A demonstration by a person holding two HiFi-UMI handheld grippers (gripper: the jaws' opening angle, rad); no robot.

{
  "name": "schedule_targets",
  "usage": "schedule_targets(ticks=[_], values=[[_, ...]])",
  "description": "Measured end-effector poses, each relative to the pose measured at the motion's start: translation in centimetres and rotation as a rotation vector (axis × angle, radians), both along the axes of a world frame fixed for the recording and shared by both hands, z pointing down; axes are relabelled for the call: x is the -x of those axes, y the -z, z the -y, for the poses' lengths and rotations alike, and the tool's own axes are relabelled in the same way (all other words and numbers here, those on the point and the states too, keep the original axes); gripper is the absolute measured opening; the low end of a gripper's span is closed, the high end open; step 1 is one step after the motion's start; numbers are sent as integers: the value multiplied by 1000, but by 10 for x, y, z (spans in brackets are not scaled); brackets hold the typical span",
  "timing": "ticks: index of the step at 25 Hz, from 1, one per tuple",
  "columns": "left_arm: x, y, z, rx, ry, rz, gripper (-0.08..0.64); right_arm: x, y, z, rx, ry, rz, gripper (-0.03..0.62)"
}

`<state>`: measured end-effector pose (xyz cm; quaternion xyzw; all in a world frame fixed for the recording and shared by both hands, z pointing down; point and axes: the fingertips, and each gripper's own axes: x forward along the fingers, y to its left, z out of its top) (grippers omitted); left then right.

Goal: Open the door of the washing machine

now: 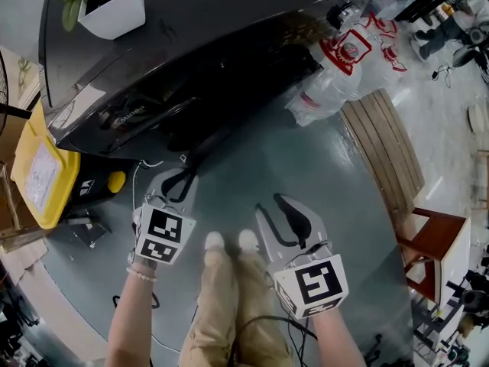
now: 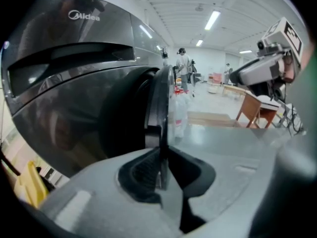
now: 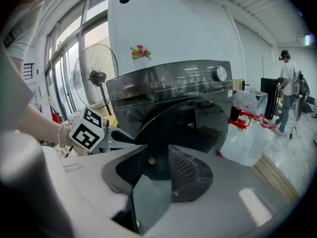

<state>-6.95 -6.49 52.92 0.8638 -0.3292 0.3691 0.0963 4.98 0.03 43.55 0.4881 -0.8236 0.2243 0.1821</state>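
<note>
A dark grey front-loading washing machine [image 1: 191, 60] fills the top of the head view. Its round dark door [image 3: 198, 118] stands ajar, swung out from the drum opening. In the left gripper view the door's rim [image 2: 161, 98] runs edge-on straight into my left gripper [image 2: 162, 175], whose pads press on it from both sides. The head view shows that left gripper [image 1: 182, 176] right at the machine's front. My right gripper [image 1: 286, 209] hangs back over the floor, open with nothing between its fingers; in its own view the right gripper [image 3: 157, 170] points at the door.
A white planter [image 1: 114, 6] sits on the machine's top. A yellow box [image 1: 42, 174] lies left of the machine, a plastic bag of bottles [image 1: 344, 75] to its right. A wooden bench [image 1: 382, 144] and brown chair [image 1: 435, 243] stand at the right. A floor fan [image 3: 99, 68] is behind.
</note>
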Motion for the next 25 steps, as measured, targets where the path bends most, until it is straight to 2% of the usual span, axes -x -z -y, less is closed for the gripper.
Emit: schedule_targets(ticks=[9, 22, 25], values=[[-24, 0, -33, 35, -35, -30, 43, -12, -3, -13, 5, -13, -5, 117], [-59, -5, -79, 137, -163, -50, 46, -25, -5, -14, 27, -42, -27, 117], [-69, -4, -87, 156, -194, -74, 49, -29, -5, -12, 28, -63, -34, 117]])
